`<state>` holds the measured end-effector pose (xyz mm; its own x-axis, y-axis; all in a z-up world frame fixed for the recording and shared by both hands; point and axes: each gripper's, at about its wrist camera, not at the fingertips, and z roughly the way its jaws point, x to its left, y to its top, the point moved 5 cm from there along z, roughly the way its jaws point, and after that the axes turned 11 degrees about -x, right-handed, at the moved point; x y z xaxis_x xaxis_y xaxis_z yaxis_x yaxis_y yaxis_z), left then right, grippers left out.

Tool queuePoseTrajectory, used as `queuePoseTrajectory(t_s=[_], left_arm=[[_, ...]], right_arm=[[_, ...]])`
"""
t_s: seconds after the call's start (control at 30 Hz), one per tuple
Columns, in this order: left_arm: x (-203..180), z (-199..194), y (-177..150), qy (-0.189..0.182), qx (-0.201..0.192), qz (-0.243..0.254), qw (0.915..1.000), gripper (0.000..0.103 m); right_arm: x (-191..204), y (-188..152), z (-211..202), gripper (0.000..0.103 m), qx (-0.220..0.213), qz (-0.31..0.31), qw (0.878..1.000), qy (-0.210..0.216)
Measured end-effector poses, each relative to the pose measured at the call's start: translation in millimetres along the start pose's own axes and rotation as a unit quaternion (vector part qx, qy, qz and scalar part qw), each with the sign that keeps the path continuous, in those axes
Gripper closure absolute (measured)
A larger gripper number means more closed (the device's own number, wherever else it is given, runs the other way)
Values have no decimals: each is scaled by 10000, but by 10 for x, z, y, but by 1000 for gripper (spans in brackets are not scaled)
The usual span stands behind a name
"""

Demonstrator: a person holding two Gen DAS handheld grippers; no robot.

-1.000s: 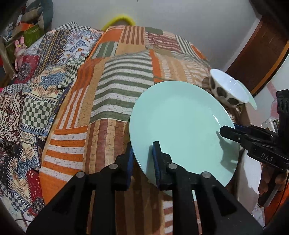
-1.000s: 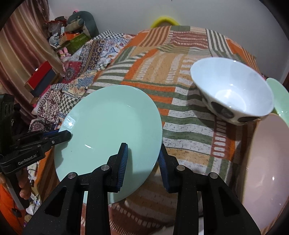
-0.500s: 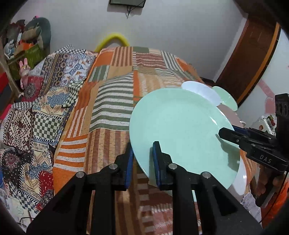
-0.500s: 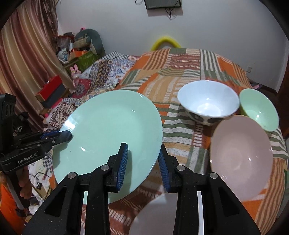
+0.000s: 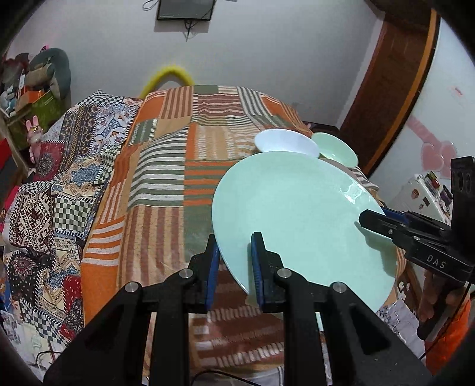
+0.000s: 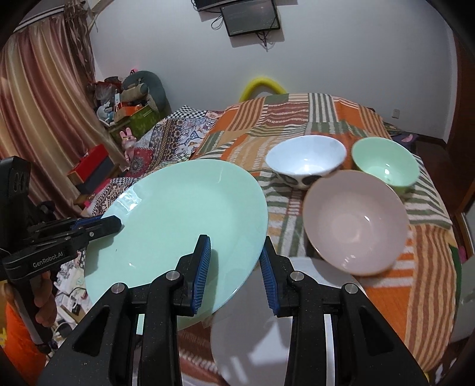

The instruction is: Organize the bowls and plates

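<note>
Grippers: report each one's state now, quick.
Left gripper: shut on the rim of the round mint-green plate.
Right gripper: shut on the same plate's opposite rim.

My bed's striped patchwork quilt (image 6: 341, 124) has a yellow hoop (image 6: 261, 84) behind its far end, a wall-mounted screen (image 6: 251, 16) above, and curtains (image 6: 41, 104) to its left.

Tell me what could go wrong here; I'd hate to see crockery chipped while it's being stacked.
The mint plate is carried by its rim only, between the left gripper and right gripper; uneven motion could let it slip. The white plate and pink bowl lie close below, so a drop might strike them. The bowls rest on a soft bedspread and could tip.
</note>
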<state>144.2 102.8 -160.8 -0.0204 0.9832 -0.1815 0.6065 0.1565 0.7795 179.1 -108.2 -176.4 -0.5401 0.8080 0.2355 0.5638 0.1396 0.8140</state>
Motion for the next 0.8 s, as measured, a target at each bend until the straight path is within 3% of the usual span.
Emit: queuePoseTrajectory(t_s=[0.33, 0.8], left_arm=[[-342, 33, -229, -200, 236, 90, 9995, 83], [-612, 303, -618, -319, 815, 223, 9959, 83]], right_arm=[[-209, -207, -245, 72, 3, 158, 9997, -163], [-498, -656, -349, 72, 337, 418, 9981, -304]])
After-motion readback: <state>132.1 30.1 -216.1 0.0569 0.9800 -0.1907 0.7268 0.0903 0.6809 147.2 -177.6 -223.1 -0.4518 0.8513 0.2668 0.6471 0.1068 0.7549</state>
